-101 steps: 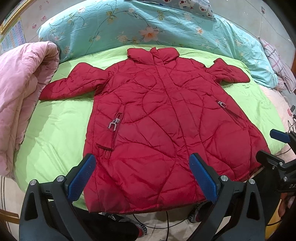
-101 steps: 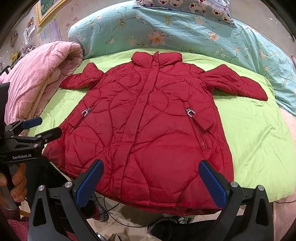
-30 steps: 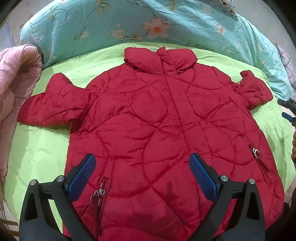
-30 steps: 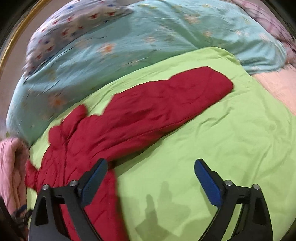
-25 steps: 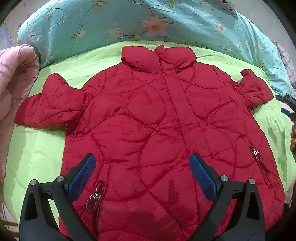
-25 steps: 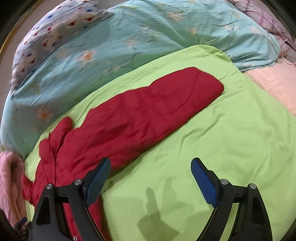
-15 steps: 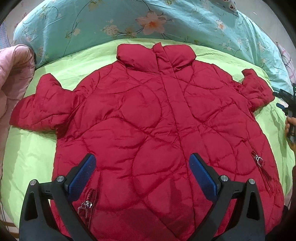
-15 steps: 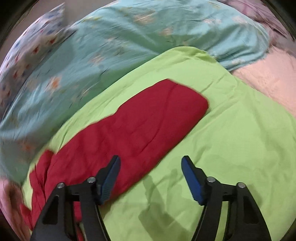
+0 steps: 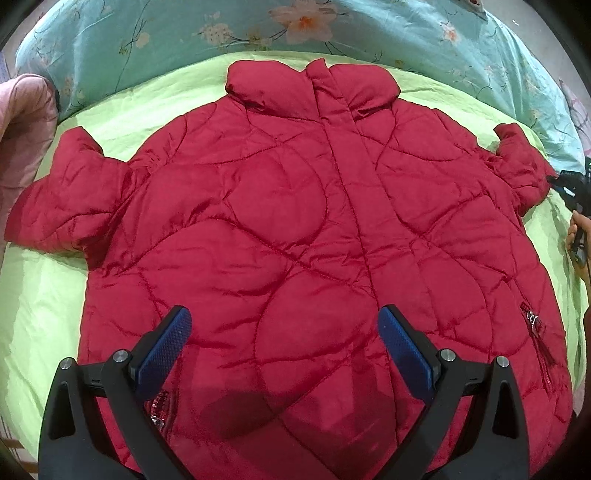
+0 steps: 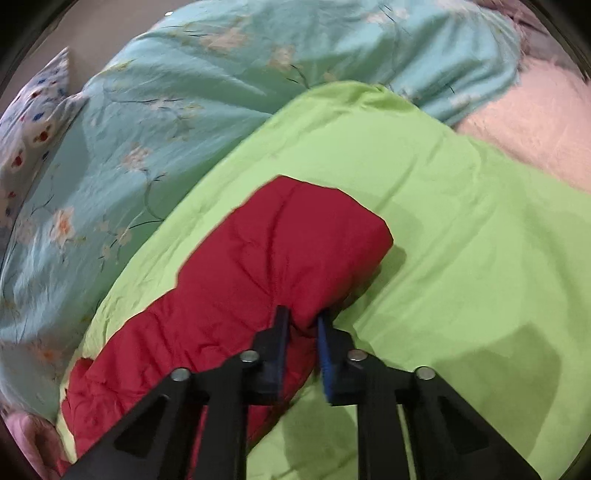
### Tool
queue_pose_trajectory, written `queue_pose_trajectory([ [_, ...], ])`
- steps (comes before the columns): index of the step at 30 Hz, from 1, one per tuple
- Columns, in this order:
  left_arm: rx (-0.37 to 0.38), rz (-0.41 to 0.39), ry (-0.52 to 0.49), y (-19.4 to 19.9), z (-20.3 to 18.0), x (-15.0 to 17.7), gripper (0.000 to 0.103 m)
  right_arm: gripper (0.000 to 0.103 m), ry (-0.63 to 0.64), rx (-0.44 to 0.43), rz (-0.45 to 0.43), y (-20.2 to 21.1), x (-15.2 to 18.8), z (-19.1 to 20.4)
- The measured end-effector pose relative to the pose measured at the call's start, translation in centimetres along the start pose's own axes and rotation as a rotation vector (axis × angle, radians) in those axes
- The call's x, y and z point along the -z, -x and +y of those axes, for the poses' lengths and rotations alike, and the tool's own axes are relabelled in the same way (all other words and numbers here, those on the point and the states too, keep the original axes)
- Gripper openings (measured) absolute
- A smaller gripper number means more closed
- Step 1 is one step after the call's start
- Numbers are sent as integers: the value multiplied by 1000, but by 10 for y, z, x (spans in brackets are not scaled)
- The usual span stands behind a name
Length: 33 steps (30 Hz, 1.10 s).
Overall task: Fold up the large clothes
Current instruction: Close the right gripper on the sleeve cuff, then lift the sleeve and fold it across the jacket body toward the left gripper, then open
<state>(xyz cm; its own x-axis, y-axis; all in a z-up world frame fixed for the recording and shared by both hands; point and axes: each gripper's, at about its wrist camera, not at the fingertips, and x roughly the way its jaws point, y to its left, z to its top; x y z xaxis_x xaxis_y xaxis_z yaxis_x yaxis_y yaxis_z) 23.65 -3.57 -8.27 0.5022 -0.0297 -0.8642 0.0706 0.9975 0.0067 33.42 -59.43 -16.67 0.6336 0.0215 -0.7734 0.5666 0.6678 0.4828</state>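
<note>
- Right claw (image 10: 301, 332) has its blue pads pinched nearly together on a ridge of the red coat's sleeve (image 10: 273, 266), a little back from the cuff end; left claw (image 9: 284, 347) hangs wide apart and empty above the lower front of the red coat (image 9: 295, 229).
- Coat lies face up and spread flat on the bed's green sheet (image 10: 461, 240), collar toward the teal floral quilt (image 9: 184, 33), both sleeves out to the sides.
- Likely slip: the padded, slick-looking fabric is held only by a small pinch near the sleeve's lower edge, so it could slide out as the sleeve is carried inward.
- Dragging the sleeve instead of lifting it would probably pull the shoulder and skew the body, since nothing pins the coat down.
- Sheet could bunch or get caught along with the sleeve; whether the pads hold any of it cannot be told.
- Right wrist view is motion-blurred, hiding the cuff edge.
- Hem is cut off behind the left claw's frame, and its pocket zipper is mostly covered.
- Pink blanket (image 9: 22, 129) shows only at the edge.
</note>
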Motion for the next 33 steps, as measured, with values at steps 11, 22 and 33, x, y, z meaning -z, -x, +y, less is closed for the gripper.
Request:
queue_pose_trajectory([
  [11,40,-17,11,12,4,6,101,6,199,-207,-52,74,15,88],
  [22,53,-54,109,31,51,11,101,6,360,-534,72,129,103,222],
  [33,133,-77,195,50,94,18,101,6,497,-700,296,119,215,335],
])
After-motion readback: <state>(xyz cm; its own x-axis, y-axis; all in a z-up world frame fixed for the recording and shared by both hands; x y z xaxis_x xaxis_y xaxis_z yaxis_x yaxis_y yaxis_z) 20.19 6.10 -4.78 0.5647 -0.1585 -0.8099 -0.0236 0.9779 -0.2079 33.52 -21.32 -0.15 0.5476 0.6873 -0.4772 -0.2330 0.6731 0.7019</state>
